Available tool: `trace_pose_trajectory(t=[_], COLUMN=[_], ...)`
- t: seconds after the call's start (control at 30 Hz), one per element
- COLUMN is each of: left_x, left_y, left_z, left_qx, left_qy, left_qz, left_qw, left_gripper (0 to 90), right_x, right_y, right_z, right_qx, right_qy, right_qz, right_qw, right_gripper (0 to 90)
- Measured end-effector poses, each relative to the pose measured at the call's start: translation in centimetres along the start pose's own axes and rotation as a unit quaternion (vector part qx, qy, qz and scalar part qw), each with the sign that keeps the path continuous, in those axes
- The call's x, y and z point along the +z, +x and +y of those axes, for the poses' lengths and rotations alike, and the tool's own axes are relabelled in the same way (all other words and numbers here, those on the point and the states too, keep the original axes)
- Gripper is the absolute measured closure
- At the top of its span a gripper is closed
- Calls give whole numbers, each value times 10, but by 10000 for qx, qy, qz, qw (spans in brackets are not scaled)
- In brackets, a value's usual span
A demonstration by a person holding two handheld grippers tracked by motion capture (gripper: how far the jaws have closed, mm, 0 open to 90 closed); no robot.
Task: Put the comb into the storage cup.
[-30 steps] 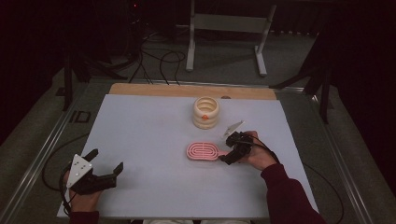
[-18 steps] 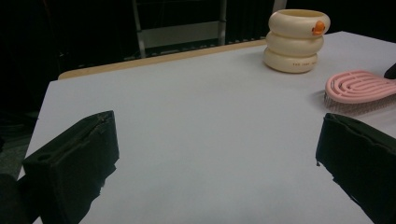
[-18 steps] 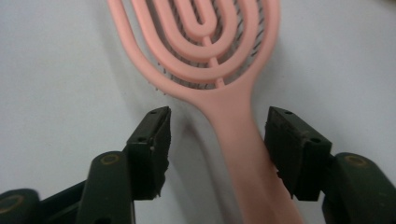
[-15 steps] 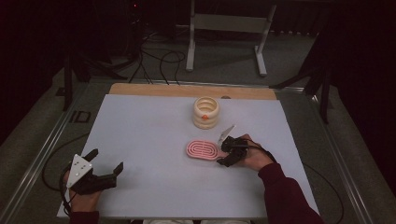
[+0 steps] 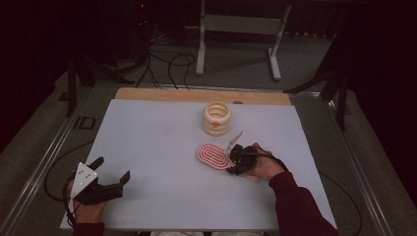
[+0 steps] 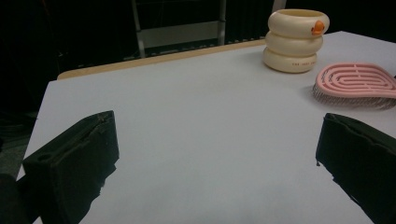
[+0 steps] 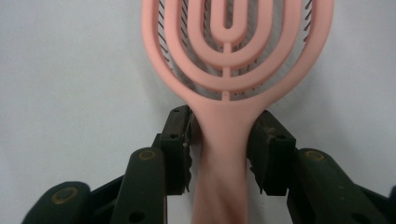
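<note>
Change: right tool [image 7: 223, 154] jaws have just been closing round the handle of the pink oval slotted plastic hairbrush [image 7: 233, 56] and now look clenched on it; brush lies flat, centre-right of the white counter [image 5: 162, 147], likely ready to lift | Left tool [image 5: 110, 179]: released, lower left | Hidden: handle end cut off, bristles underneath barely visible.

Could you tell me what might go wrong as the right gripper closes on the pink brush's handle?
The right gripper has just been closing around the pink brush at its handle, so the wide head may droop or twist when lifted. The brush lies bristles down; dragging it could snag. The cream ring stack stands close behind and might be knocked.
</note>
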State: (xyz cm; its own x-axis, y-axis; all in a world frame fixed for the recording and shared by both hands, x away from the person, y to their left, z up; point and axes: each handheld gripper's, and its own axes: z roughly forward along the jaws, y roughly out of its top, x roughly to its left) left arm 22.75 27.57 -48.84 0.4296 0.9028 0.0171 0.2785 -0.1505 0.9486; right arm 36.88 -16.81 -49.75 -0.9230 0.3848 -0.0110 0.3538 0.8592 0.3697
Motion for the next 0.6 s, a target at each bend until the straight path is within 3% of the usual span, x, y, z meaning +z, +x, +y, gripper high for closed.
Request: trace_pose_trajectory(t=[0.27,0.6], left_x=[0,0], left_y=[0,0], left_z=[0,0], left_qx=[-7,4], left_qy=[-4,1], left_qz=[-2,-3], left_qw=[10000,10000], left_gripper=[0,0], right_x=[-1,-1], right_y=[-5,-3], right_z=[-2,0], right_qx=[248,173], right_qy=[-15,61], right_qz=[-111,-196], right_qw=[9996,9996], right_gripper=[664,687])
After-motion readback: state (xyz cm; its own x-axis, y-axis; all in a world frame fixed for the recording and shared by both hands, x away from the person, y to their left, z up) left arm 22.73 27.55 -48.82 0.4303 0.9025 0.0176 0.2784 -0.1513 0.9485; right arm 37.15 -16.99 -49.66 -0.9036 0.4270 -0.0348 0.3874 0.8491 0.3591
